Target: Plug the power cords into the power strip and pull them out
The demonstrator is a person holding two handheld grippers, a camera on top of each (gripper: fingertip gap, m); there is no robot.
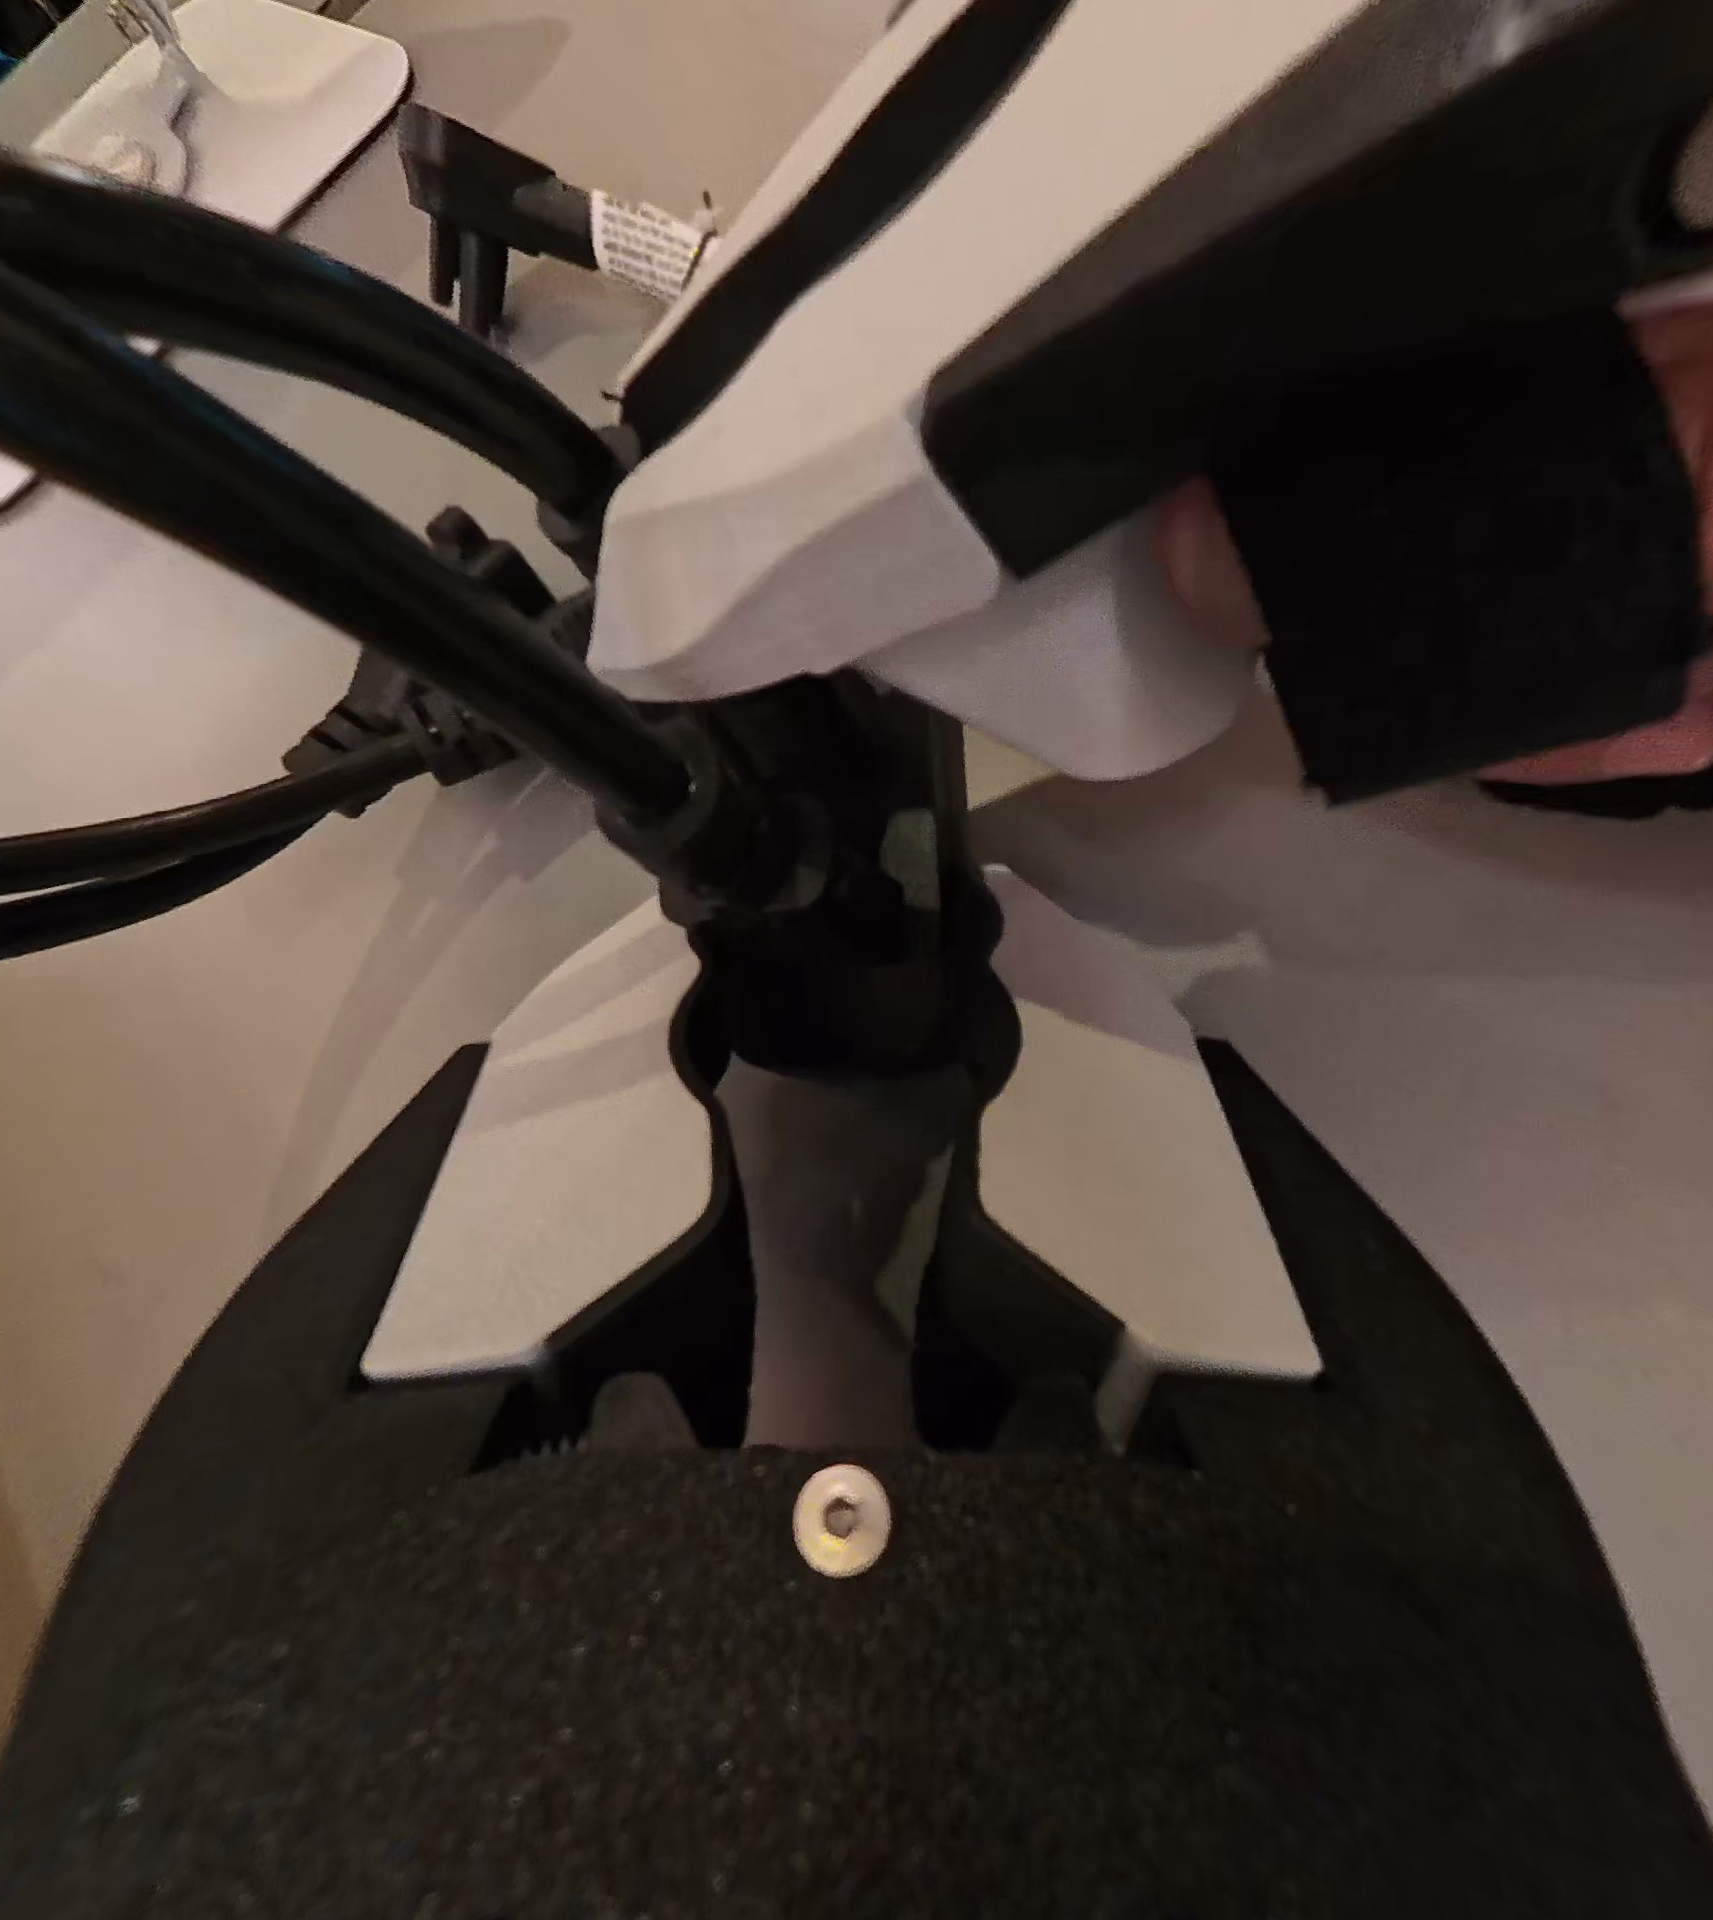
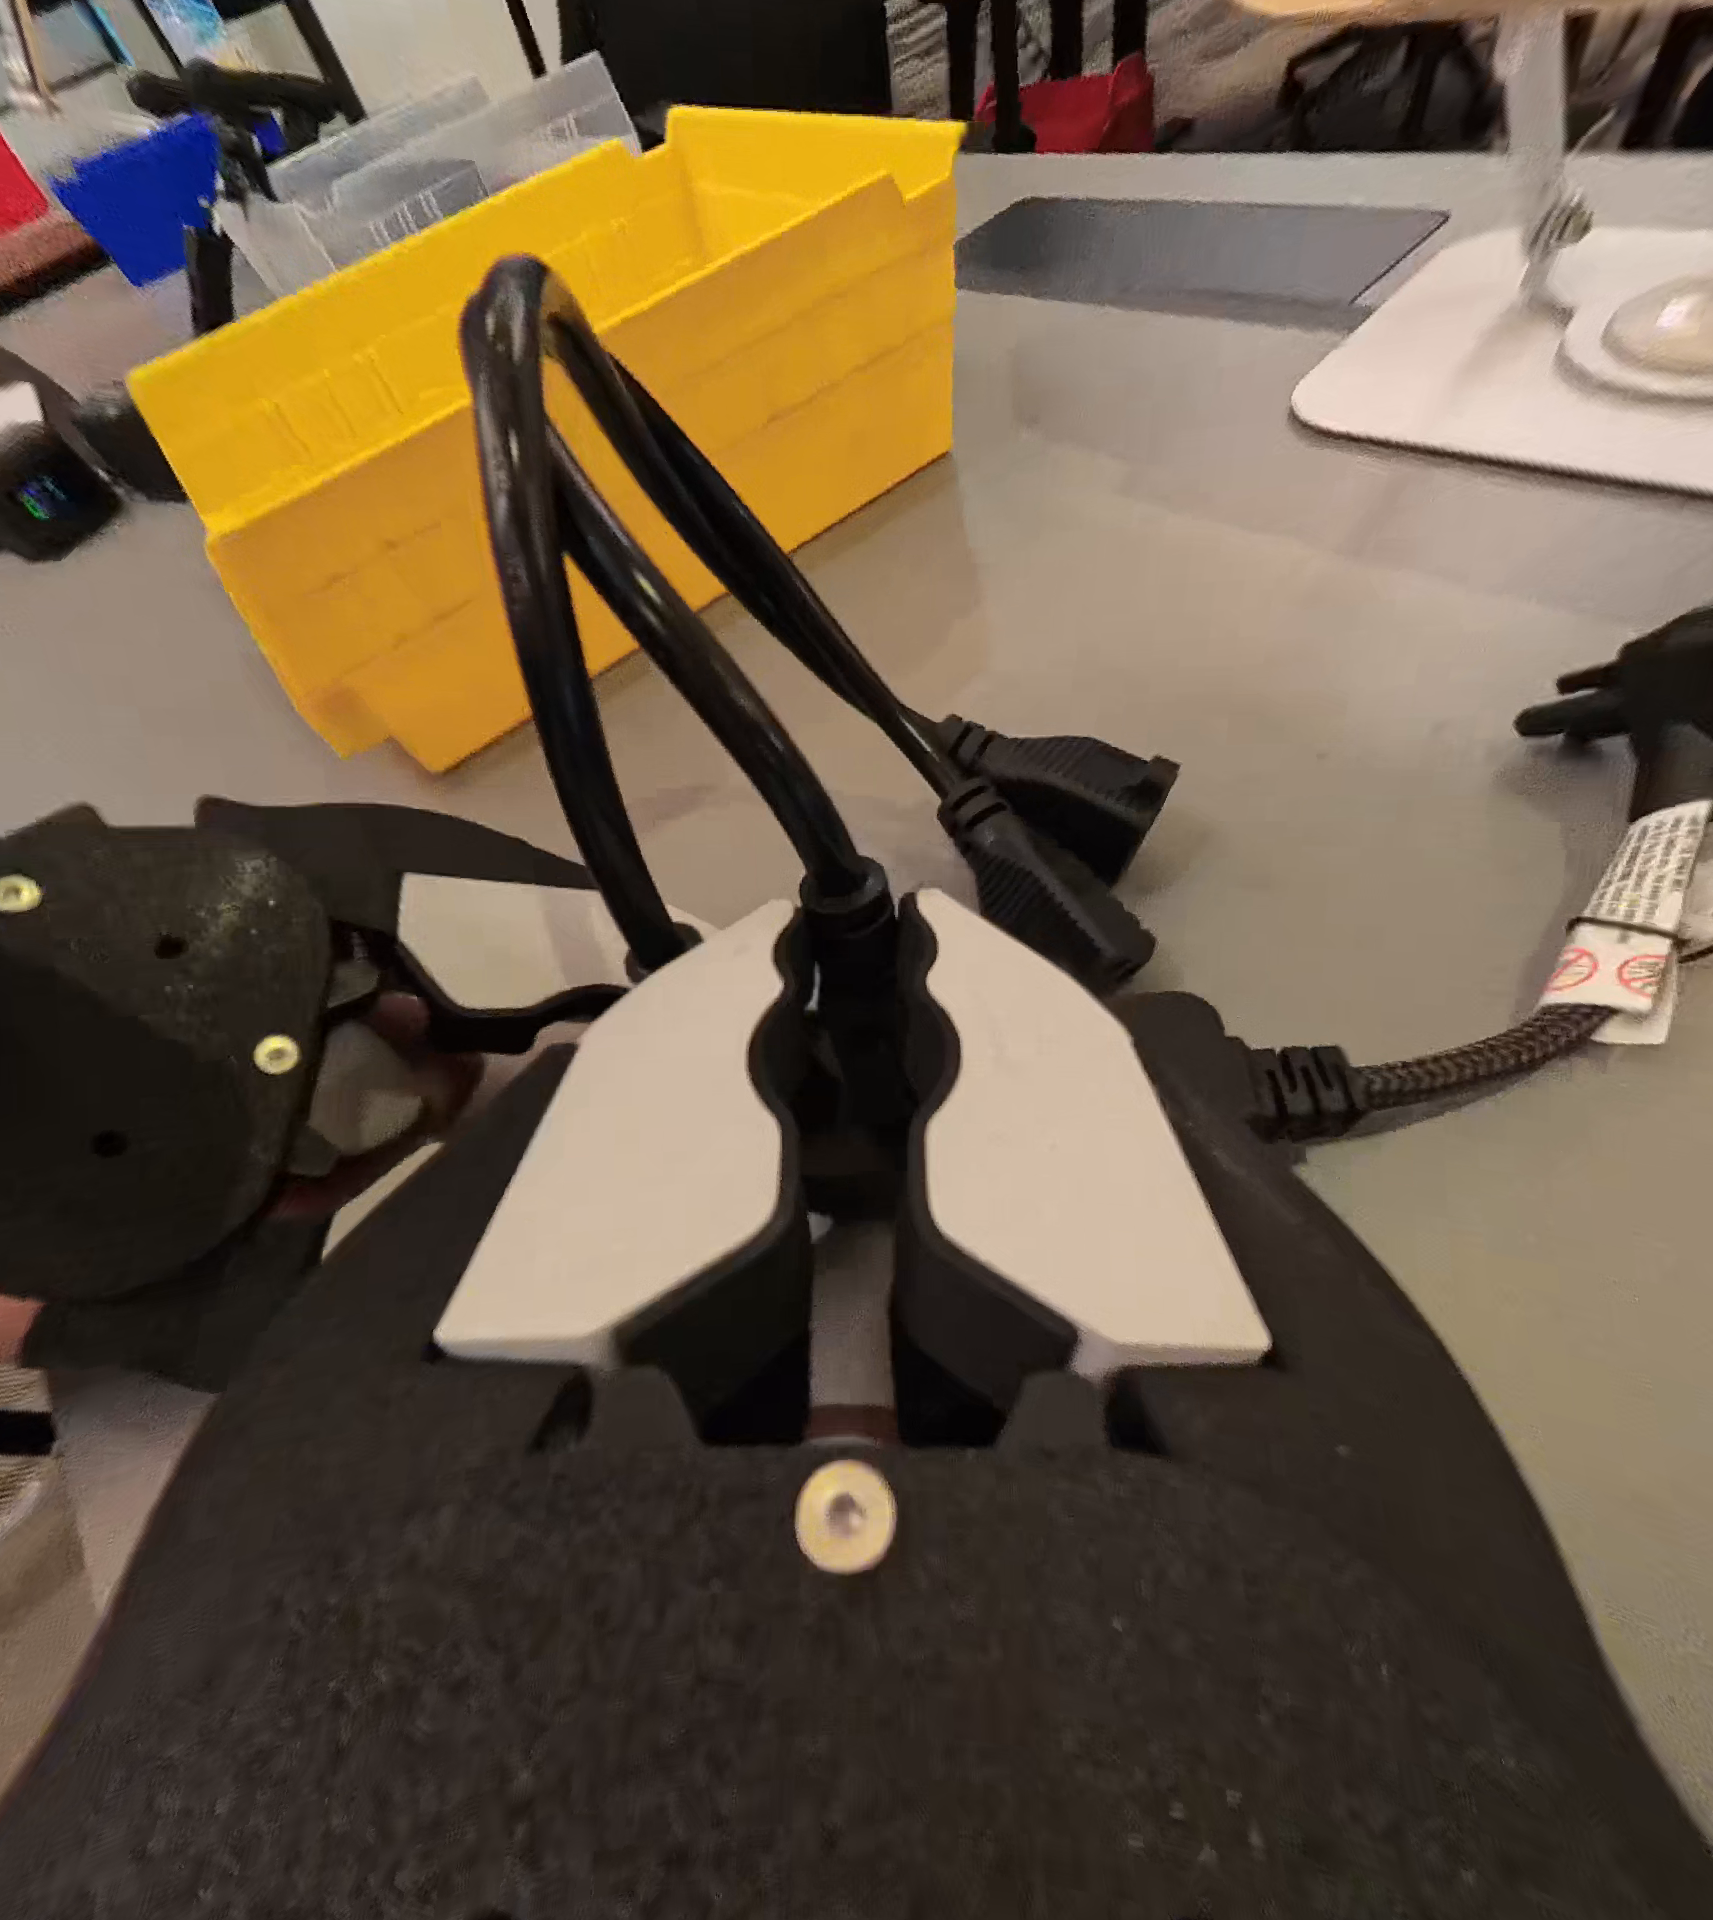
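Observation:
My right gripper (image 2: 847,1039) is shut on the black plug (image 2: 836,904) of a power cord (image 2: 519,540), pointing down at the black power strip (image 2: 1190,1039). Two black cords arch up from there. Their far connectors (image 2: 1060,790) lie on the grey table (image 2: 1351,582). My left gripper (image 1: 841,997) is shut on the power strip (image 1: 831,966) from the side. The right gripper (image 1: 790,561) reaches in from above in the left wrist view, and the cords (image 1: 260,488) run off left. The left gripper (image 2: 519,966) also shows at the left of the right wrist view. The sockets are hidden.
The strip's braided lead (image 2: 1454,1060) runs right to its own black plug (image 2: 1683,686), which lies loose on the table. A yellow bin (image 2: 561,436) stands behind the cords. A white mat with a plate (image 2: 1558,384) lies at the back right. A dark mat (image 2: 1184,249) lies behind it. My hands' fingertips stand some 6 centimeters from each other.

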